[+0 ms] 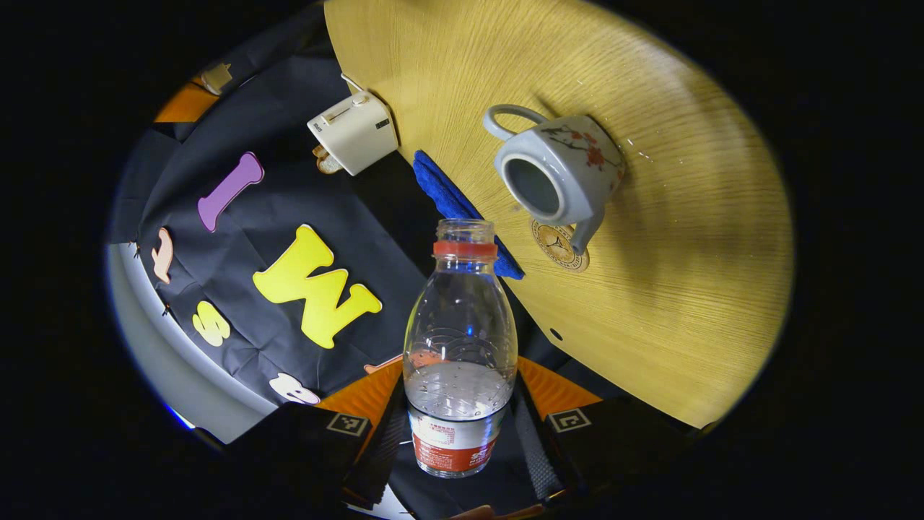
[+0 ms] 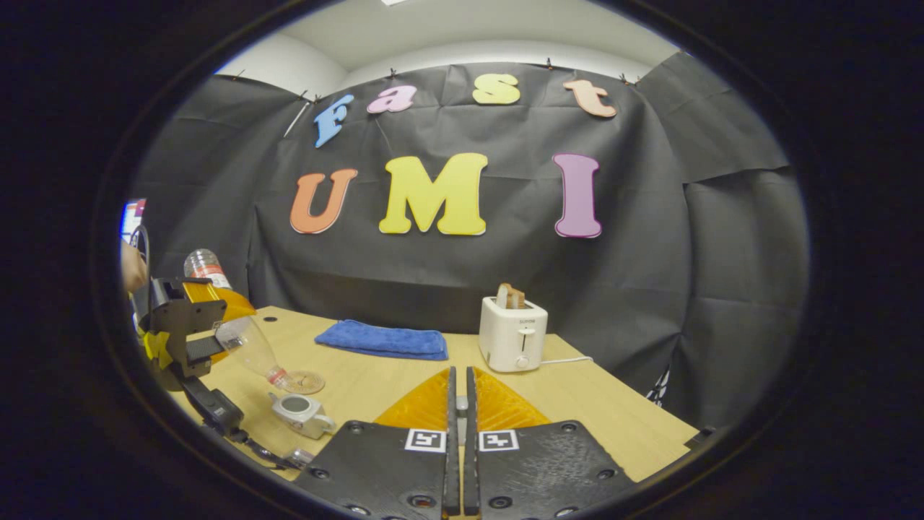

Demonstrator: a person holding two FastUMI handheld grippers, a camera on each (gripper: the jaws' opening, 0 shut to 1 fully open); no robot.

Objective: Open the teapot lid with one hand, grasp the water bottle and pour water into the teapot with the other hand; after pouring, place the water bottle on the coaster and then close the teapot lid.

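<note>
Nearest in the left gripper view are the left tongs [image 1: 459, 426], clenched on the clear plastic water bottle with a red neck ring and red label [image 1: 460, 347]; both fingers press on its lower body. The bottle has no cap. Its long axis runs straight away from the tongs, and its open mouth points toward the white ceramic teapot with a painted red blossom [image 1: 559, 170]. In the right gripper view this same bottle [image 2: 242, 336] is tilted, base up and neck slanting down, with the mouth just above the teapot [image 2: 302, 413]. A little water remains inside, lying near the base in the left gripper view.

The teapot stands on the light wooden table [image 1: 678, 238] with its lid off, so the round opening is bare. Just beside it lies a round cork coaster with a printed emblem [image 1: 558, 245]. Farther on the table there is a folded blue cloth [image 2: 382, 339] and a white toaster with bread slices in it [image 2: 512, 334].

The right tongs [image 2: 459, 426] are closed together; whether something thin sits between the fingers I cannot tell. They are held well apart from the teapot.
</note>
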